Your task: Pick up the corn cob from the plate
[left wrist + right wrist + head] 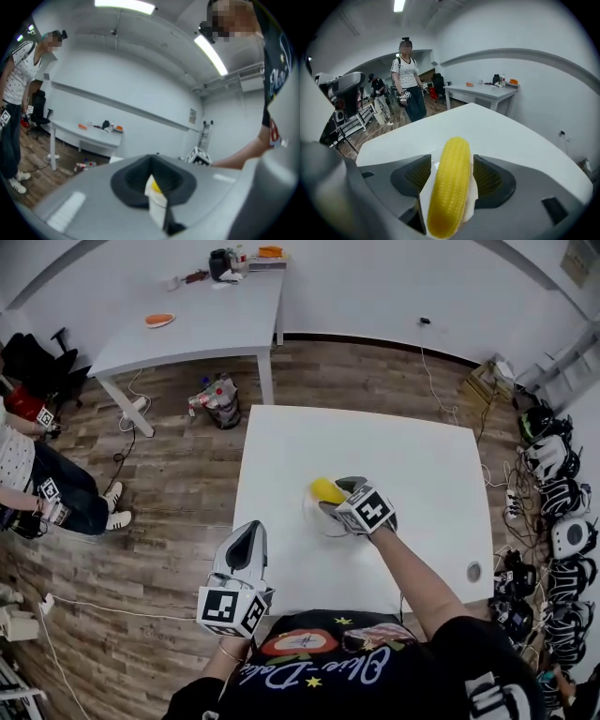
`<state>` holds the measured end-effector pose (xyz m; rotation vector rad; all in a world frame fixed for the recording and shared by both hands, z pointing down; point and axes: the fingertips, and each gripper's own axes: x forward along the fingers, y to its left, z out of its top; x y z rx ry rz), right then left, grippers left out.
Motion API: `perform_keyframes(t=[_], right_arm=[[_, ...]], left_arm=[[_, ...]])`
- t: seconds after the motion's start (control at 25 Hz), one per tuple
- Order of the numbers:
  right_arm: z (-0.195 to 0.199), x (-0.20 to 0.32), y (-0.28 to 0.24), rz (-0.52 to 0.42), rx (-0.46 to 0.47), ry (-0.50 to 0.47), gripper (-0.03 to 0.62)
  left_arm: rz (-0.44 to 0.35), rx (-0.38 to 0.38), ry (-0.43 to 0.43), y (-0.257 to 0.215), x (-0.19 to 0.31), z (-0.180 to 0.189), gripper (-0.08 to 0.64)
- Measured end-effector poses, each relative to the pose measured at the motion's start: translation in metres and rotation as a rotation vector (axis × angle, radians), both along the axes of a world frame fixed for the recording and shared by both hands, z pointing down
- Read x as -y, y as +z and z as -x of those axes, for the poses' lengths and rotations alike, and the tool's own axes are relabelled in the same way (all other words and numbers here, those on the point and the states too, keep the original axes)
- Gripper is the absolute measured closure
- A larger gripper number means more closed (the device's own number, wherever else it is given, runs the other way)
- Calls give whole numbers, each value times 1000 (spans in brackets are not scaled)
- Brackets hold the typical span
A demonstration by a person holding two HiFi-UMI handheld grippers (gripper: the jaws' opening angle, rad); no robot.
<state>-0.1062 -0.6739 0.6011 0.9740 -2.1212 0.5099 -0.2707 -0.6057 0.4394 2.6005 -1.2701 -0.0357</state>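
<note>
Yellow against all that white: the corn cob (pixel 326 489) is lying on the plate (pixel 312 519), and the plate sits about mid-way across the white table (pixel 375 446). The right gripper (pixel 452 174) is right over the plate, angled down at it, and the jaws are spread as wide as they go. Look along them and the cob runs lengthwise straight down the channel between the two dark ribbed pads (pixel 490 177), its rounded tip poking out past them. There's daylight on the left side of the cob, and on the other side the pad stands just beside it, so nothing is squeezing it; it's framed, not gripped. The cob is resting on the plate under its own weight.

Now the left gripper (pixel 251 532): that one is well away from the plate, back on the person's side and off to the left, pointing level. Its jaws are brought together, dark pads meeting. At the seam there's a pale strip (pixel 157 197) with a dab of yellow on it; what that is, I can't tell.
</note>
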Motion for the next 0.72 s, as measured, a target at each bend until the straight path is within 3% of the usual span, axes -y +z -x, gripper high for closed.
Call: perform_keyframes(t=[0.24, 0.48, 0.6, 0.72], right_arm=[[5, 10, 28, 116, -54, -7, 334], [5, 13, 32, 118, -135, -67, 336], [0, 14, 31, 108, -115, -54, 336], [-8, 11, 24, 65, -37, 6, 336]], left_arm=[[45, -66, 25, 6, 21, 1, 561], [84, -89, 34, 17, 23, -3, 561], [98, -86, 36, 19, 21, -6, 562], [99, -75, 25, 20, 17, -6, 563]])
